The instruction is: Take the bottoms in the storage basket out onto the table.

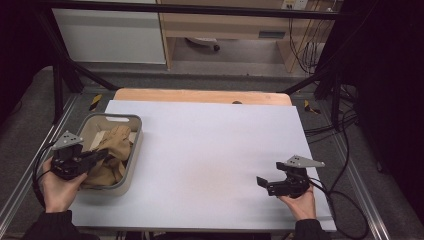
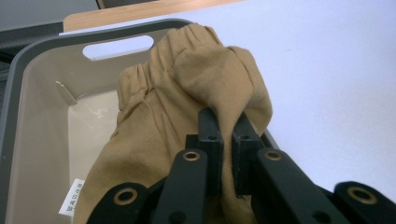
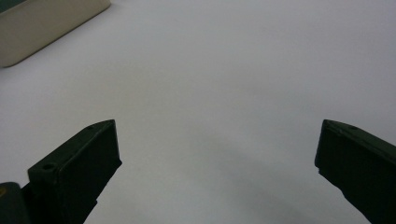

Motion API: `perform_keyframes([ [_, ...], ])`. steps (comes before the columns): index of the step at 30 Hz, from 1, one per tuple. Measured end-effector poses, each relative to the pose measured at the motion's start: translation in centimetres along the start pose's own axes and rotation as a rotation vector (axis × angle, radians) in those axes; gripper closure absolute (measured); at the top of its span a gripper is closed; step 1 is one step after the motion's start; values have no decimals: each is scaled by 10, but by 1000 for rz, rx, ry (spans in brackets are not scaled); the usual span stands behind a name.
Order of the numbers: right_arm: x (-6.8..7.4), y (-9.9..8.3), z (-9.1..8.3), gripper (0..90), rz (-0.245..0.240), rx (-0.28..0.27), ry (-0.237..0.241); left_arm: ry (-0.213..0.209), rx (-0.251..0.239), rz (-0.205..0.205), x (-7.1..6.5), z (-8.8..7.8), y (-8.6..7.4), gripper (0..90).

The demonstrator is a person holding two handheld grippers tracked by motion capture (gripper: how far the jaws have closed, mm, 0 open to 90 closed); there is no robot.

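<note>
A tan cloth garment [image 1: 112,145] with an elastic waistband lies bunched in a grey plastic bin [image 1: 134,150] at the table's left. My left gripper [image 1: 102,156] reaches over the bin's near edge and is shut on a fold of the garment [image 2: 187,93]; in the left gripper view the fabric is pinched between the two black pads [image 2: 210,130]. A white label [image 2: 71,198] hangs from the cloth. My right gripper [image 1: 264,184] rests low over the white table surface at the right front, jaws wide open with nothing between them [image 3: 217,154].
The bin's pale wall [image 3: 42,23] appears at the far left of the right gripper view. A white sheet [image 1: 210,150] covers the table, with a wooden strip [image 1: 200,96] along its far edge. Black frame posts and cables stand around the table.
</note>
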State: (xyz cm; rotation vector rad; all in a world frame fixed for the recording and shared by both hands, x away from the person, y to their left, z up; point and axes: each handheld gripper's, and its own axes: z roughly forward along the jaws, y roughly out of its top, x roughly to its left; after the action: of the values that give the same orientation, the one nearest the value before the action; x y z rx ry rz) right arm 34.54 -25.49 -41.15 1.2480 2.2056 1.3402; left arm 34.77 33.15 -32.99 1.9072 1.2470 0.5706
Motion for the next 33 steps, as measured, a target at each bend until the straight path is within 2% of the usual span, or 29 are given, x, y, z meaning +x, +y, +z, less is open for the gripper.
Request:
perform_keyframes([
  [33,0,0,0,6,0,5,-4,-37,-37,10,-8,-9,14,853],
])
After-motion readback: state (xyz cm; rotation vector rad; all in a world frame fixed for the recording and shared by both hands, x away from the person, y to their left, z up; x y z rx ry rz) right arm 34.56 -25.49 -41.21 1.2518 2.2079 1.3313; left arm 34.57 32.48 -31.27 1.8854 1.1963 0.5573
